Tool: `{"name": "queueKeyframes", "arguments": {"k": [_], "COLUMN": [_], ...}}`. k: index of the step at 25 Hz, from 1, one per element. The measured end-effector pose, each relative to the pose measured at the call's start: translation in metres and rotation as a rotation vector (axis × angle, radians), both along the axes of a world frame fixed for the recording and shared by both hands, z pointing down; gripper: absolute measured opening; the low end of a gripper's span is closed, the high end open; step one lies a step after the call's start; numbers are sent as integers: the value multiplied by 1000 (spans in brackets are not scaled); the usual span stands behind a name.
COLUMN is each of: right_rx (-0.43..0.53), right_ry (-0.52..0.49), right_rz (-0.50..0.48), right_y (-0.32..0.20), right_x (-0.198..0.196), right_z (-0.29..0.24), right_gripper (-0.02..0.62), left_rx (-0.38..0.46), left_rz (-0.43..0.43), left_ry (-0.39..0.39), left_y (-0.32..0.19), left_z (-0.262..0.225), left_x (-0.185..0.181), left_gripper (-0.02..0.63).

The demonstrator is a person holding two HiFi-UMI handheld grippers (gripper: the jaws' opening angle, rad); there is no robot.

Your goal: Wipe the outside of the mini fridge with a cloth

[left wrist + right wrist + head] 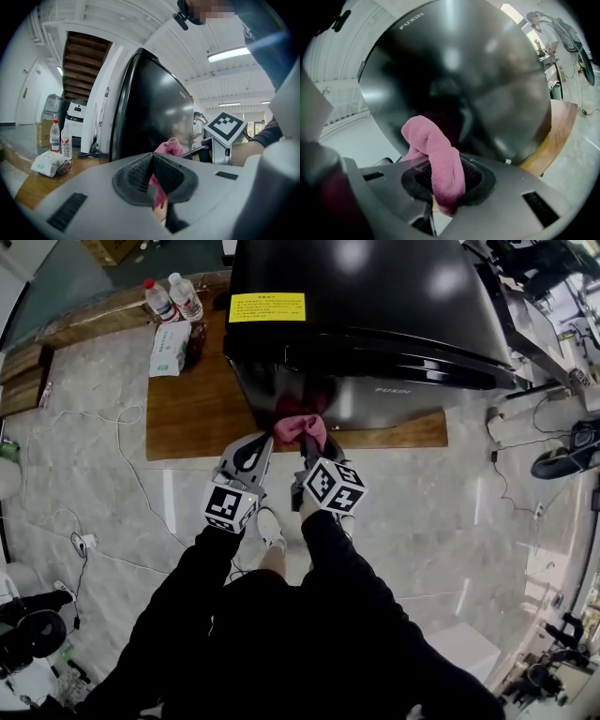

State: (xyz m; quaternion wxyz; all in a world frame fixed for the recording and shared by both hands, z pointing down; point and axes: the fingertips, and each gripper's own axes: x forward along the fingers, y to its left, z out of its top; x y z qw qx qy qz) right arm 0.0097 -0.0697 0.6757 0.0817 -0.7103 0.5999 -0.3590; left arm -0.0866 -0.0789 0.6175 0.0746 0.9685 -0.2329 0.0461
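- Cloth (pixel 302 430) against mini fridge (pixel 366 315) front, at its 6 o'clock edge;
- right tool (pixel 440 185) clenched on cloth; left tool (pixel 153 173) pinching its edge.

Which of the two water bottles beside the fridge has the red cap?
The bottle standing farther from the fridge. The other bottle, between it and the fridge, has a white cap.
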Motion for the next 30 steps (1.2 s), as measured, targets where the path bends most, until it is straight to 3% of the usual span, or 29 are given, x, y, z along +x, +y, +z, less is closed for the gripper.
{"name": "queueKeyframes", "arguments": {"k": [11,30], "right_rx": [-22,-98], "right_ry": [16,55], "right_rz": [26,222], "right_y": [15,82], "right_x": [41,220], "right_z": [5,24], "right_gripper": [74,74], "left_rx": [-23,-32], "left_rz": [51,176], "left_ry": [10,8], "left_y": [16,73], "left_z": [7,15], "left_x": [53,212], "left_gripper": [6,6]}}
